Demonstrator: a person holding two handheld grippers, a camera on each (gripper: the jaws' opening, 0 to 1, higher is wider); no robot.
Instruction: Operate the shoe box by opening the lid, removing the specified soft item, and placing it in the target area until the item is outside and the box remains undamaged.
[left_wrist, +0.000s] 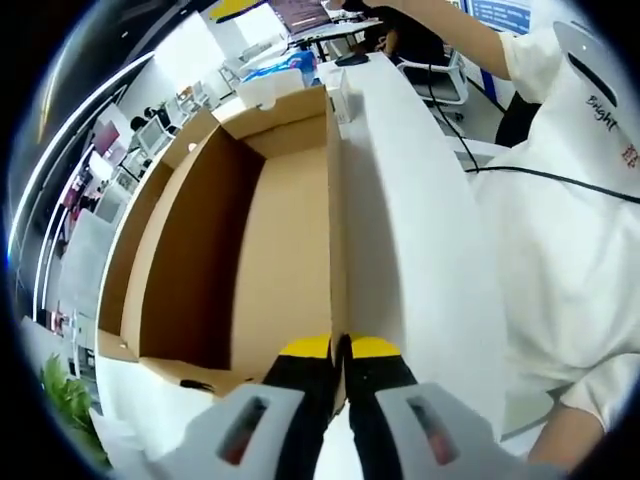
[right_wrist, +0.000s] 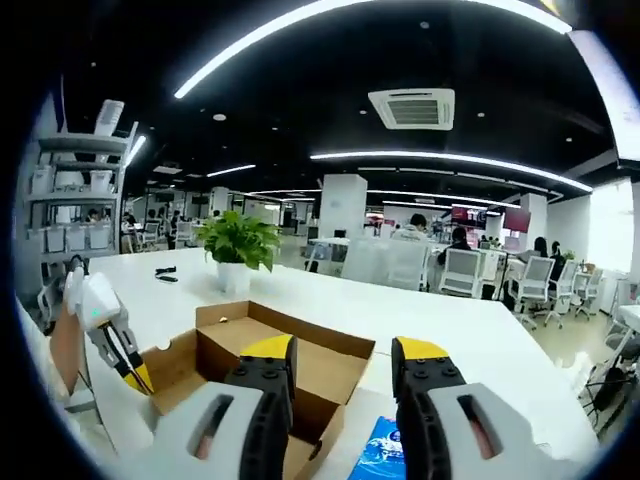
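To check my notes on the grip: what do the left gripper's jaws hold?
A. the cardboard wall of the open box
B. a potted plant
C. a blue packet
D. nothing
A: the left gripper has its yellow-tipped jaws pinched on the upright wall of the cardboard box.

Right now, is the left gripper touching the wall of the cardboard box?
Touching. In the left gripper view, the left gripper is shut on the cardboard box wall, its edge running up from between the yellow tips.

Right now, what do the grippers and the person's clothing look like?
Both the left gripper and right gripper have black jaws with yellow tips on pale grey bodies with dark slots. The person wears a white short-sleeved shirt with small lettering; a black cable crosses it.
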